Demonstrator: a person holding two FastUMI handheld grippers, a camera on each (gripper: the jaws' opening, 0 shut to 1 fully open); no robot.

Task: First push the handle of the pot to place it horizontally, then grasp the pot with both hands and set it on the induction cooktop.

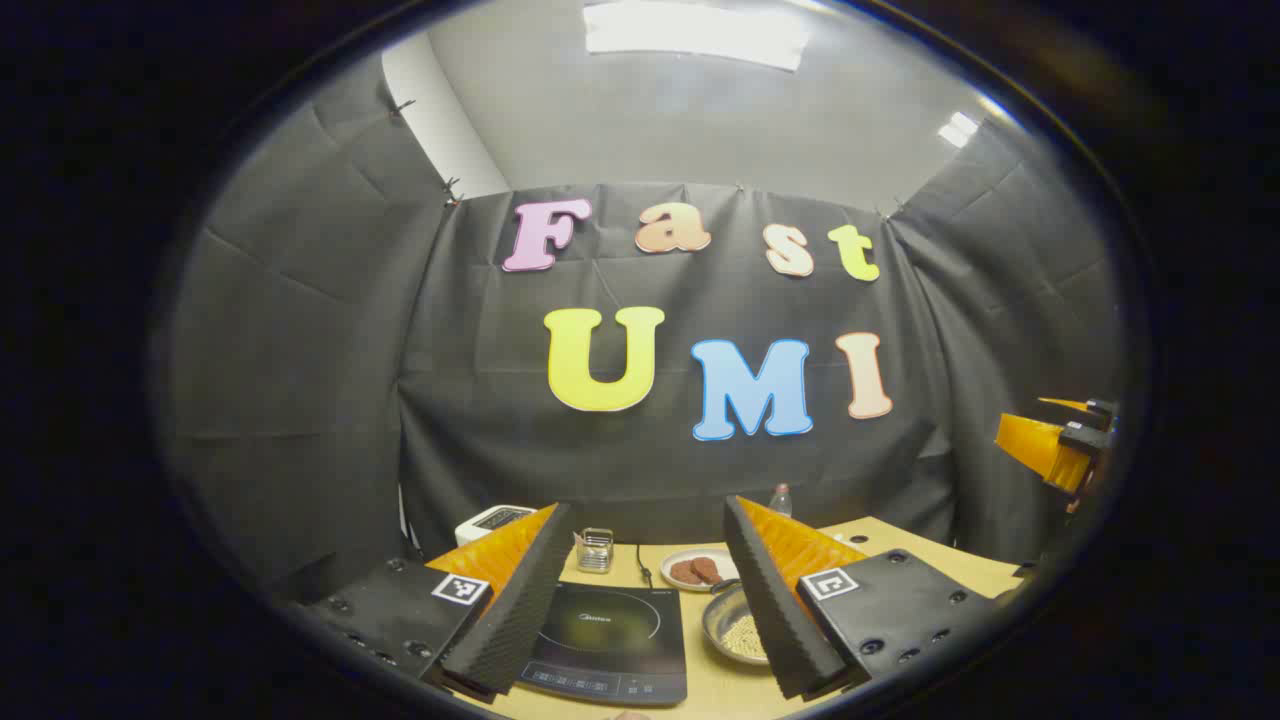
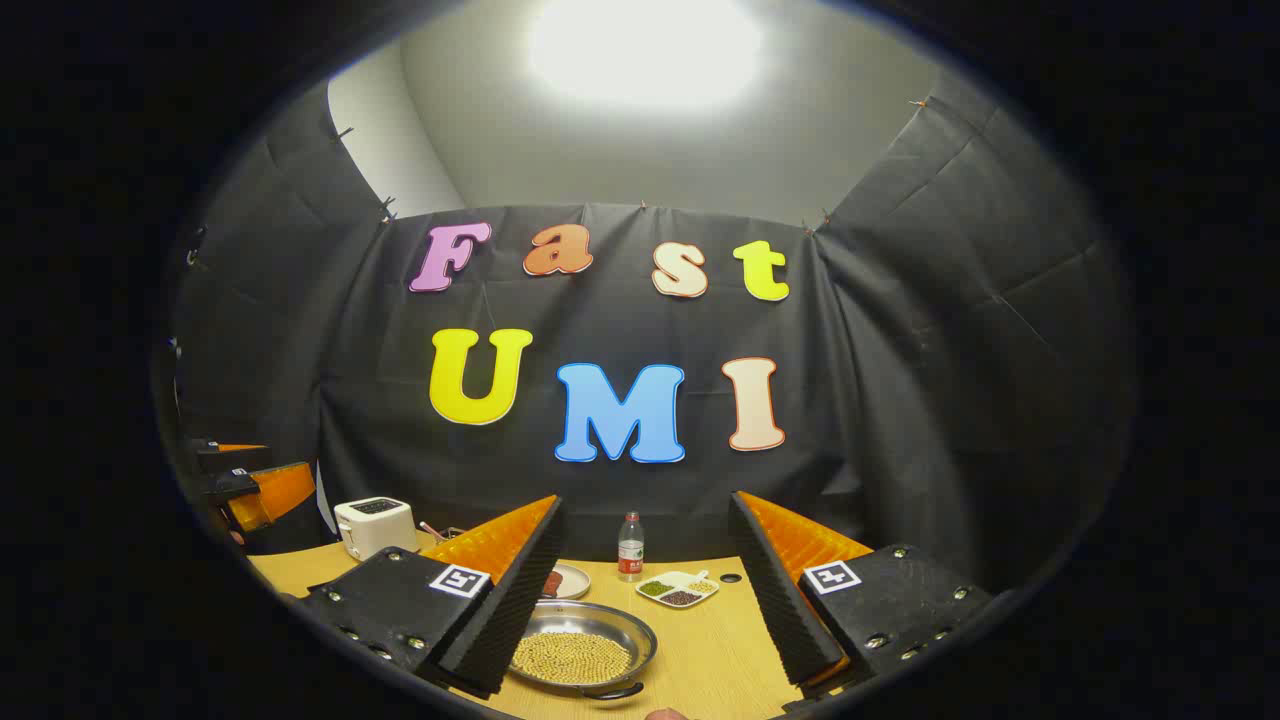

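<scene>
A shallow steel pot (image 2: 585, 650) holding small yellow beans sits on the wooden table (image 2: 710, 660), with a dark handle (image 2: 612, 690) on its near rim. In the right gripper view it lies low between the fingers of my right gripper (image 2: 645, 498), which is open, well above it and not touching it. In the left gripper view the pot (image 1: 735, 628) is partly hidden behind one finger. The black induction cooktop (image 1: 612, 640) lies just left of the pot, between the fingers of my open left gripper (image 1: 645, 503), which holds nothing.
A white toaster (image 2: 373, 525) stands at the back left. A plate of brown pieces (image 1: 700, 568) and a small glass container (image 1: 595, 548) sit behind the cooktop. A bottle (image 2: 630, 547) and a divided dish of grains (image 2: 677, 588) stand behind the pot.
</scene>
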